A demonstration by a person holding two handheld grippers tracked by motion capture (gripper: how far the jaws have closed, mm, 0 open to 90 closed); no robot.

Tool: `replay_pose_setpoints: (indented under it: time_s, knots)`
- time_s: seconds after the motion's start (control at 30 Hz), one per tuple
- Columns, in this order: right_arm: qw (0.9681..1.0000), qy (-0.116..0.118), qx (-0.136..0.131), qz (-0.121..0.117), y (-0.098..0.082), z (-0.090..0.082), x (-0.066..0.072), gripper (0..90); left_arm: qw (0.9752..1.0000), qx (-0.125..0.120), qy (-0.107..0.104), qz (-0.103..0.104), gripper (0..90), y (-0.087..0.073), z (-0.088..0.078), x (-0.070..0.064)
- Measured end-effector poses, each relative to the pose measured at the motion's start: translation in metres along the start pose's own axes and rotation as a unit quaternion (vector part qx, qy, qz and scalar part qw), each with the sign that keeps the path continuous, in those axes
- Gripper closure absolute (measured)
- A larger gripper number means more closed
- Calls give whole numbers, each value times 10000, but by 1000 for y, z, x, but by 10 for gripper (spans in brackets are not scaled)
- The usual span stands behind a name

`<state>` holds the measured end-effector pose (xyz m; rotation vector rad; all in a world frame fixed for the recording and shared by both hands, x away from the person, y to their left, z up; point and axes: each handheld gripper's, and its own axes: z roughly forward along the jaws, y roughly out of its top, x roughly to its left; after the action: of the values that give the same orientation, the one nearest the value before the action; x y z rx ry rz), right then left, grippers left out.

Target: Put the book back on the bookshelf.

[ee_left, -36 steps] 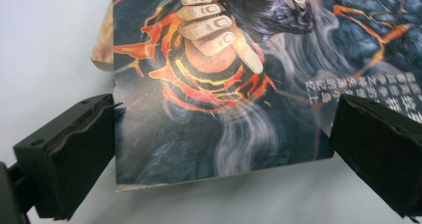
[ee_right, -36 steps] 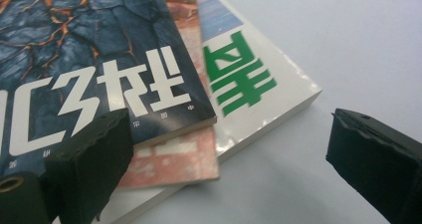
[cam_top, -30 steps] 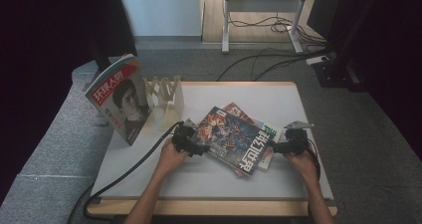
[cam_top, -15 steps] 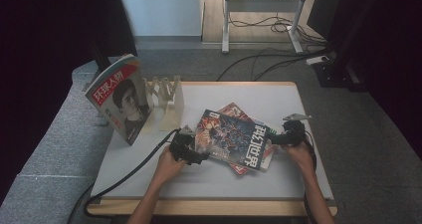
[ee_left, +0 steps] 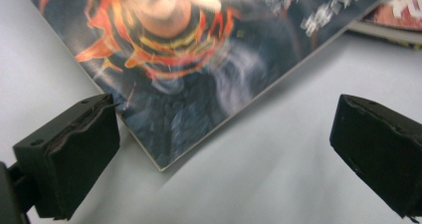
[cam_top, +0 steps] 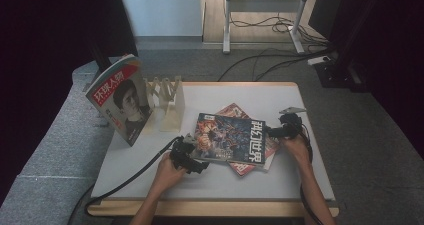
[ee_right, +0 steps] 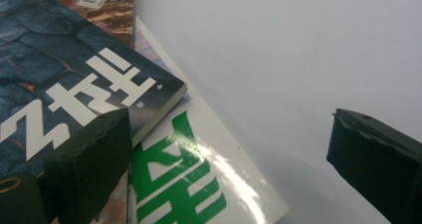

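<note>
**Both grippers open at the ends of the top magazine**

A dark blue magazine (cam_top: 229,139) lies flat near the middle of the white table (cam_top: 280,180), on top of a small stack. A red-covered magazine (cam_top: 235,110) pokes out from under its far edge, and another with green lettering (ee_right: 179,184) shows beneath its right end in the right gripper view.

The left gripper (cam_top: 189,154) sits at the near left corner of the dark blue magazine, held in the person's left hand (cam_top: 167,171). In the left gripper view its jaws stand wide apart, holding nothing; the magazine's corner points into the gap between them, and one jaw sits right against the magazine's edge.

The right gripper (cam_top: 280,131) is at the right end of the same magazine, held in the right hand (cam_top: 296,146). In the right gripper view its jaws are also spread wide with nothing clamped; one jaw sits over the magazine's corner, the other hangs over bare table.

On the far left of the table, well apart from the stack, stands a wooden rack (cam_top: 165,102), with a red-titled magazine with a portrait cover (cam_top: 119,100) upright just to its left.
</note>
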<state>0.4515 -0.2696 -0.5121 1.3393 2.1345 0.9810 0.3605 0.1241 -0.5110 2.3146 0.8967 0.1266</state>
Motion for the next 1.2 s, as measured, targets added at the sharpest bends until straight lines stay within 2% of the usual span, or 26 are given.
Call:
replay_pose_setpoints:
  time_s: [0.03, 0.2, 0.37, 0.53, 0.63, 0.77, 1.07, 1.17, 1.2]
  knots:
    - [10000, -5, -4, -2, 1, 1, 0, 43, 10000, 46, -52, -1, 0, 0, 0, -1]
    - [10000, -25, -24, -61, 6, 6, 0, 52, 10000, 44, -41, 25, 0, -3, 1, -7]
    - [10000, -37, -41, -55, 12, 13, 0, 59, 9988, -190, -366, -269, 0, -11, -1, -5]
    - [10000, -39, -52, -45, 18, 21, 2, 84, 9993, -122, -317, -123, 0, -15, -2, -14]
    - [10000, -44, -67, -35, 20, 22, 3, 91, 9993, -14, -357, -63, 0, -14, -5, -14]
    - [9999, 6, -130, -40, 18, 17, 3, 69, 9997, -93, -207, -12, 0, -9, -14, -7]
    - [9992, 273, -245, -157, 12, -5, 14, 24, 9985, -530, -155, -32, 0, 4, -22, 12]
    - [9989, 327, -229, -240, 8, -9, 20, 0, 9989, -315, 151, 320, 0, 15, -23, 11]
    - [9988, 345, -229, -259, 6, -11, 22, 0, 9989, -290, 139, 341, 0, 18, -23, 10]
